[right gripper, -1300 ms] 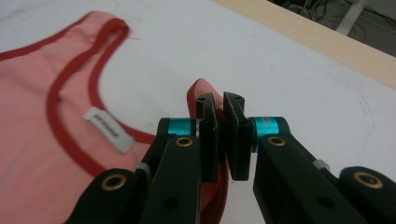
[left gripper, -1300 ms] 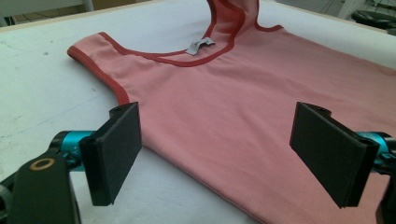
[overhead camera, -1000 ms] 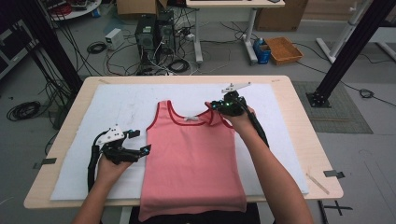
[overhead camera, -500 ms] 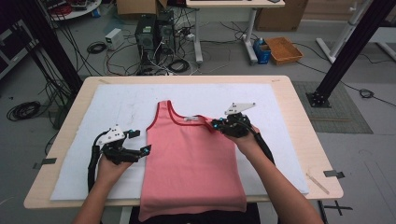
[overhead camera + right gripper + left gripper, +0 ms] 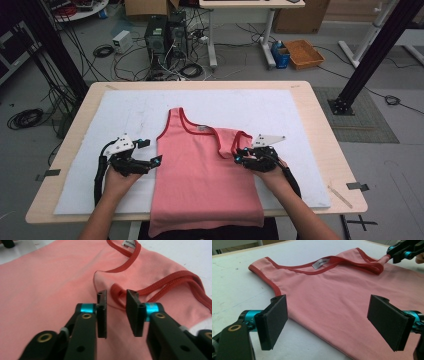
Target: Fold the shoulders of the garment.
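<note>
A pink tank top (image 5: 200, 170) with red trim lies flat on the white mat (image 5: 280, 115), its hem hanging over the table's near edge. Its right shoulder strap (image 5: 235, 142) is folded down onto the chest. My right gripper (image 5: 239, 154) sits at that folded strap end; in the right gripper view (image 5: 116, 296) its jaws stand a narrow gap apart, with the red strap loop (image 5: 117, 293) at their tips. Open wide, my left gripper (image 5: 152, 151) rests at the top's left side seam, and in its own view (image 5: 327, 315) it straddles the pink cloth (image 5: 332, 290).
The mat covers most of a wooden table (image 5: 320, 130). A small stick (image 5: 340, 196) and a tape tab (image 5: 356, 186) lie at the front right corner. Beyond the table, computer towers (image 5: 162, 35), cables, an orange basket (image 5: 304, 52) and black frame posts (image 5: 370, 55) stand on the floor.
My right gripper has drawn back toward the person and to the right, bringing the right shoulder strap down over the chest. The left gripper has stayed put.
</note>
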